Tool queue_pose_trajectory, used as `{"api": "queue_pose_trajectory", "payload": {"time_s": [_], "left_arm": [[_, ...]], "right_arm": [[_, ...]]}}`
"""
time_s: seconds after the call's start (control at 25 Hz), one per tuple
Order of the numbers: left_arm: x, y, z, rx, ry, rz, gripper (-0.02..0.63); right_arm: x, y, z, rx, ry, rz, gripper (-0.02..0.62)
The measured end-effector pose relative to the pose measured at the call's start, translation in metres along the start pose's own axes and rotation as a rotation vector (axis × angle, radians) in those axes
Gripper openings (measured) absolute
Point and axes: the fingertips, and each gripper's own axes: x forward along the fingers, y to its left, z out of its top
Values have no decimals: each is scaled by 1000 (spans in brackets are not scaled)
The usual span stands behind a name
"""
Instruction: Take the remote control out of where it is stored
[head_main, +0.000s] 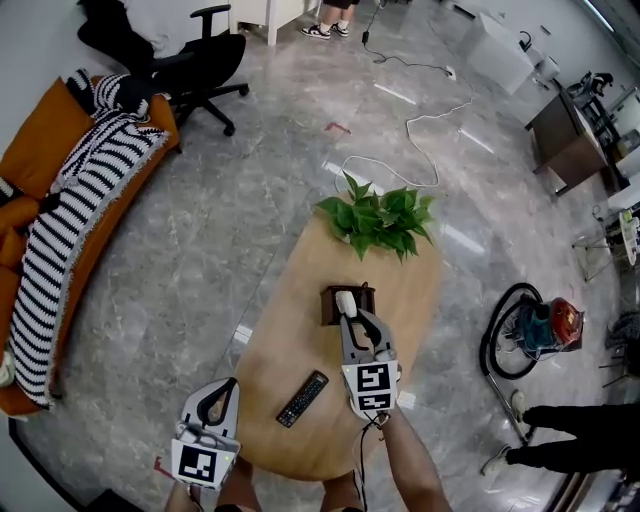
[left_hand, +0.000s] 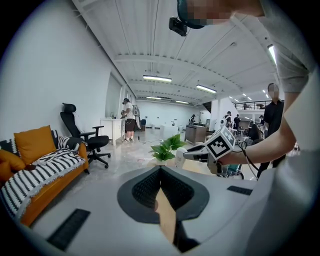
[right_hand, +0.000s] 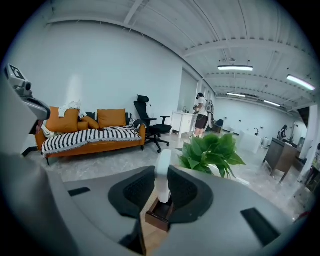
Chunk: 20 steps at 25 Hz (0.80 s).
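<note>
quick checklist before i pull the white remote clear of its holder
1. Right gripper shut on the white remote: ok.
2. Remote's lower end clear of the holder: cannot tell, it overlaps the holder's mouth.
3. Holder standing on the table: ok.
4. Left gripper empty, away from the holder: ok.
5. Black remote lying flat, beside the lift path: ok.
6. Plant beyond the holder, not touching it: ok.
</note>
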Motion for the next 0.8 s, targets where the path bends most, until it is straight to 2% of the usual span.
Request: {"api": "queue_pose_trajectory", "payload": {"time_s": [0.24,0.48,0.8], "left_arm": [[-7,-2,-6,-13,2,15,6],[-12,1,-20,-28,17,33,6],[-12,1,-44,-52,46,35,6]], "right_arm": [[-8,34,-7,-61,8,75,92],[-8,59,-23,-72,24,129,92],[-1,86,-57,-115,72,179,92]]}}
